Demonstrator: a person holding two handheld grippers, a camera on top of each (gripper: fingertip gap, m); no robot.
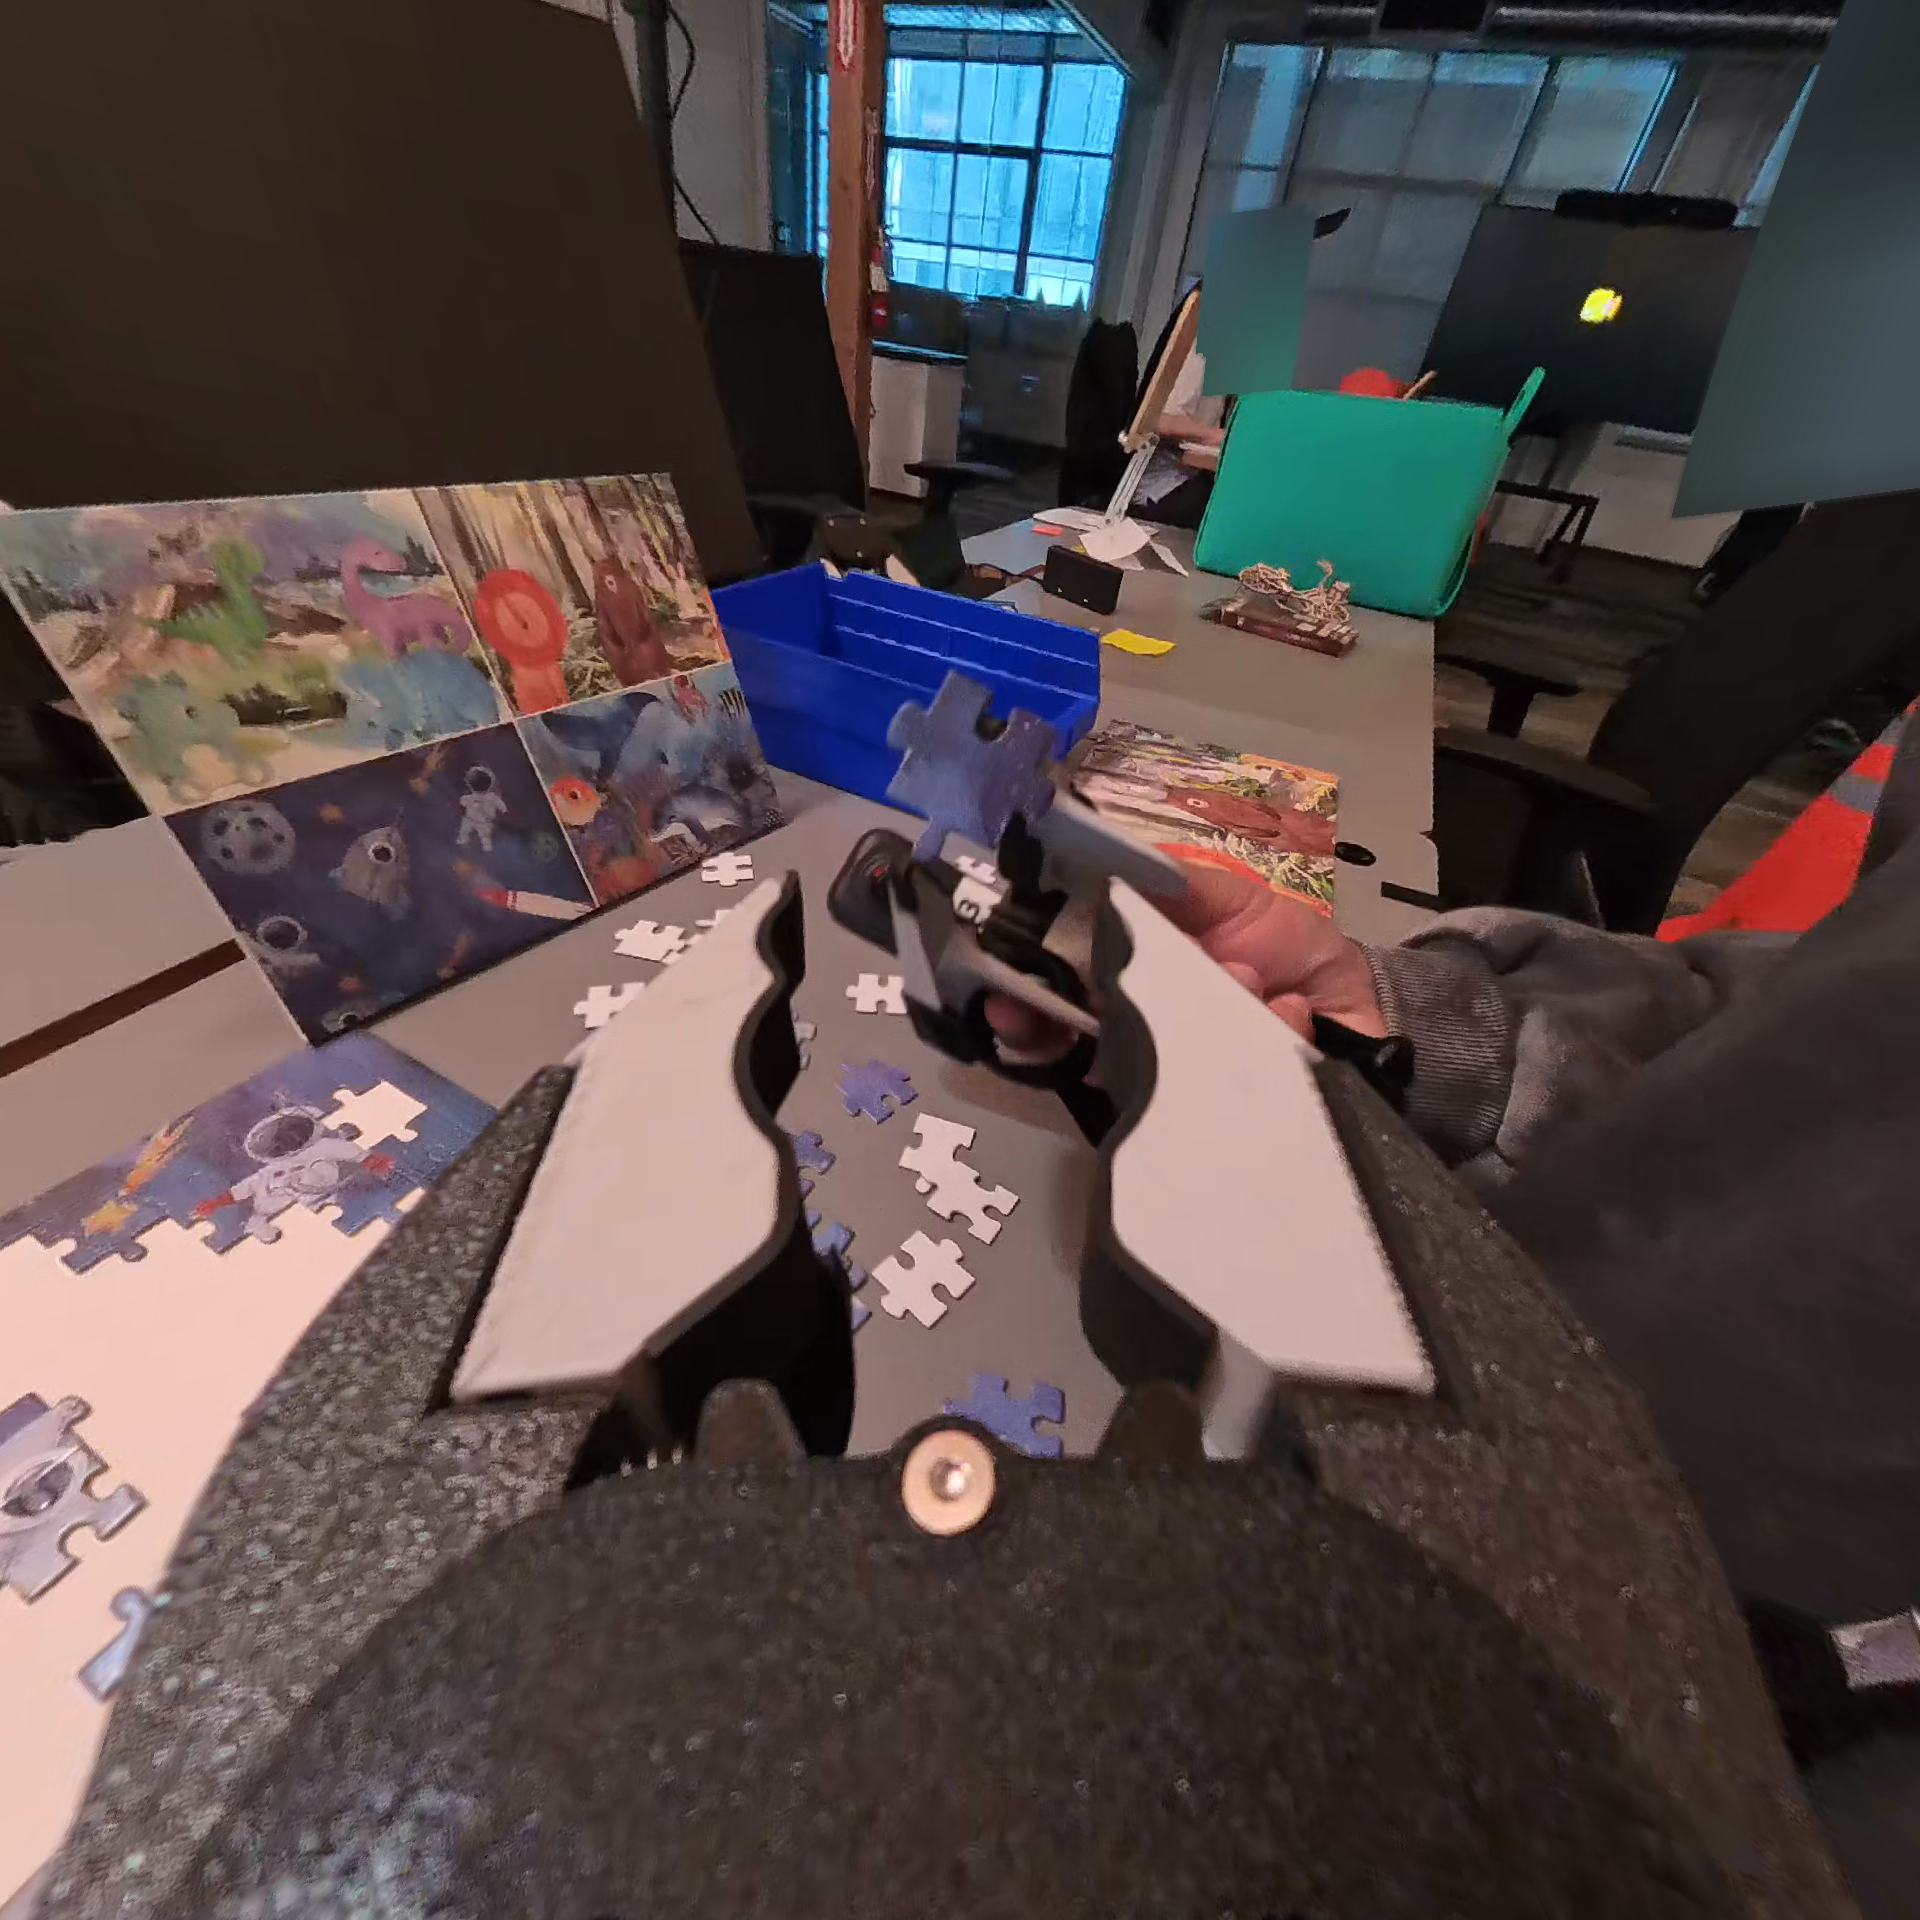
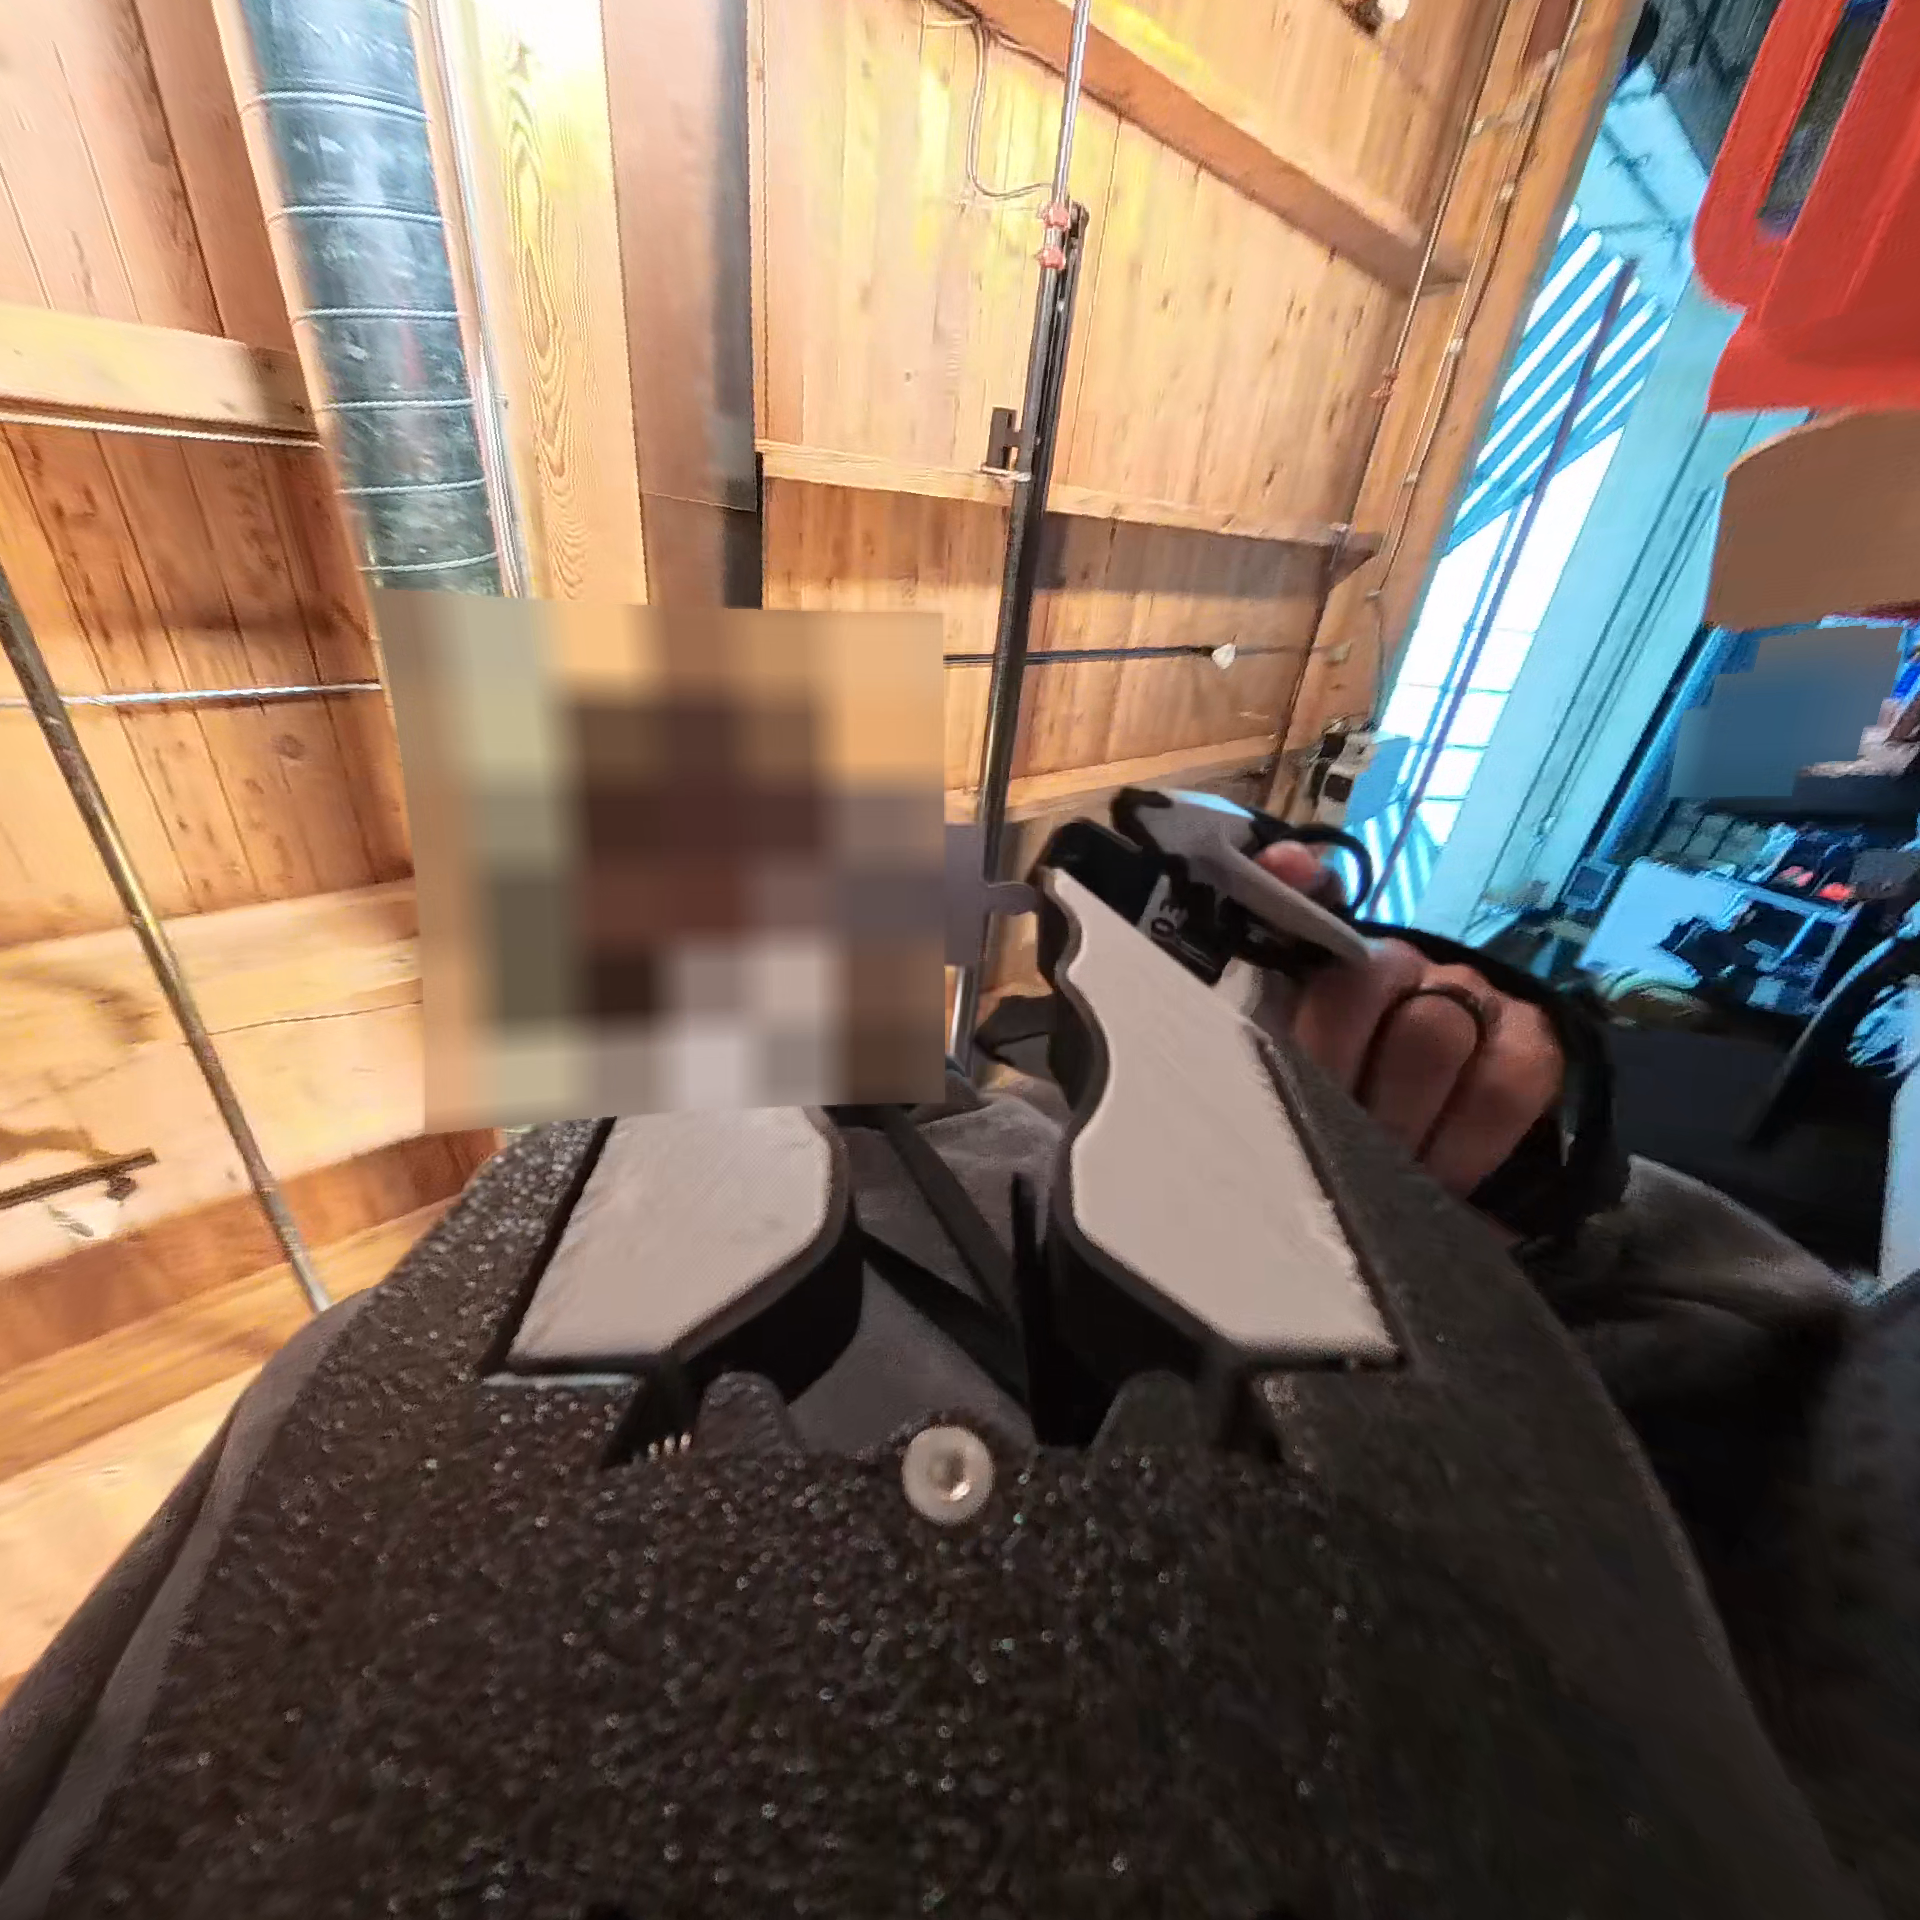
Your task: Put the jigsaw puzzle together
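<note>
So the left gripper (image 1: 940,914) has its grey flat-faced fingers (image 1: 665,1153) spread wide with nothing between them, wavy black rubbery edges on the inner sides and a speckled grainy black body behind. Straight ahead past the fingertips, the right gripper (image 1: 1023,821) is held up off the worktop (image 1: 1278,623) and is pinching a blue jigsaw piece (image 1: 971,774), knobby outline, matte cardboard look, well above everything else. In the right wrist view the right gripper's tips are under the mosaic patch, so the grip only reads from the left camera. Below and between the left fingers there's a loose scatter of pieces (image 1: 951,1174) lying flat on the smooth grey worktop, some blue side up, some white backing up, with bare gaps between them. Off to the left of the left finger sits the half-built space puzzle (image 1: 260,1164) on its white board, jagged unfinished edge facing the pile. Beyond it a glossy reference picture sheet (image 1: 384,727) leans upright, and ahead of the fingertips is a hard plastic blue bin (image 1: 904,644) next to a finished forest puzzle (image 1: 1216,810).
</note>
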